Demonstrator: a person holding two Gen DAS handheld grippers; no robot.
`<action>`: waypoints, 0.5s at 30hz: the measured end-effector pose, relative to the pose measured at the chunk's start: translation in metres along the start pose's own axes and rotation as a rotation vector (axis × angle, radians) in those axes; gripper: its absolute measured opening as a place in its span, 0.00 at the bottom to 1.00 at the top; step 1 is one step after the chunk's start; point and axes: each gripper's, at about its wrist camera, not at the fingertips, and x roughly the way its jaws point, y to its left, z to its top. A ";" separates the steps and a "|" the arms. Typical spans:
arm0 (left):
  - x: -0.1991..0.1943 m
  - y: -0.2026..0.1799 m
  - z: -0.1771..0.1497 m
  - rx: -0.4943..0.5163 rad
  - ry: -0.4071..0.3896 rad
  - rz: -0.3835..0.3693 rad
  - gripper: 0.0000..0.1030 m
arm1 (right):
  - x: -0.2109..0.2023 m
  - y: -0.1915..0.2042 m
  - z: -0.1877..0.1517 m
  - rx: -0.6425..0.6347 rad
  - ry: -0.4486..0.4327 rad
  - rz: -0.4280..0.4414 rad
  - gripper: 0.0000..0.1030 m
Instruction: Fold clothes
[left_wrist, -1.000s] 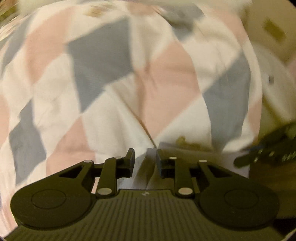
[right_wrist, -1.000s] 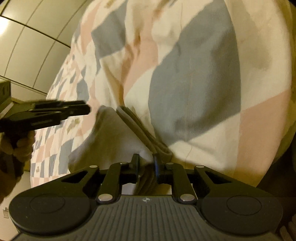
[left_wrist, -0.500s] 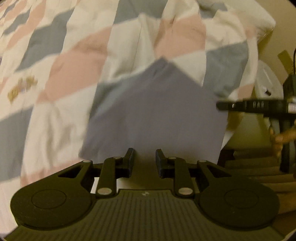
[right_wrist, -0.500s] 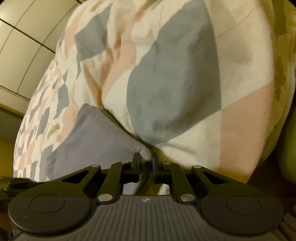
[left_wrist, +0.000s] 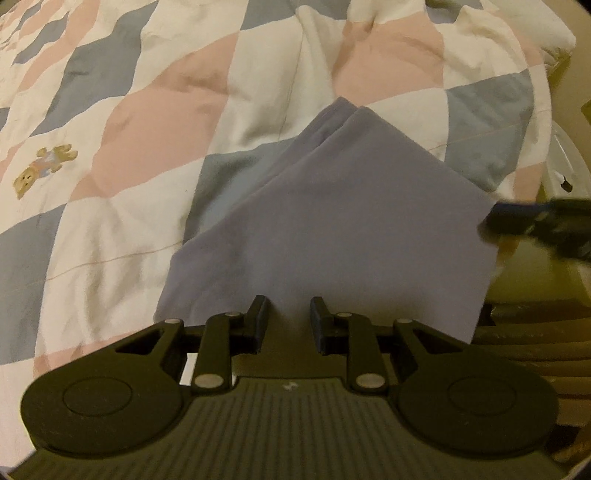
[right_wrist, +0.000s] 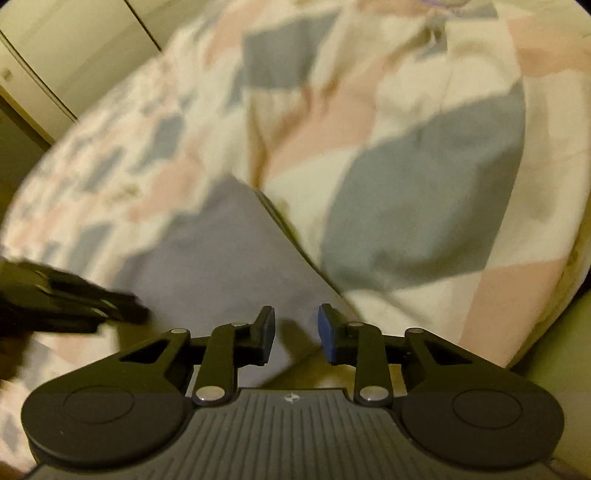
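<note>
**Both grippers open over the folded cloth**

In the left wrist view, the left gripper (left_wrist: 284, 319) sits at 6 o'clock with its fingers spread apart and nothing between them. Just past them lies the cloth (left_wrist: 351, 221), grey-lilac, folded flat on the quilt (left_wrist: 155, 122), its far corner pointing to 12 o'clock. A second layer peeks out along its 11 o'clock edge. The right gripper (left_wrist: 546, 221) shows blurred at 3 o'clock, beside the cloth's edge. A teddy-bear print (left_wrist: 44, 168) sits at 9 o'clock.

In the right wrist view, its fingers also stand apart, holding nothing; the picture is smeared, so whether they touch the fabric is unclear. The quilt bulges at 1 o'clock.
</note>
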 end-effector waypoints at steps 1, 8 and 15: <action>0.000 -0.002 0.004 0.010 -0.006 0.000 0.20 | -0.001 -0.002 0.001 0.010 -0.004 -0.001 0.22; 0.007 -0.025 0.041 0.109 -0.054 -0.024 0.20 | -0.007 -0.016 -0.001 0.087 -0.012 0.016 0.24; 0.044 -0.053 0.080 0.223 -0.020 -0.029 0.18 | 0.018 -0.029 -0.001 0.131 0.029 0.012 0.24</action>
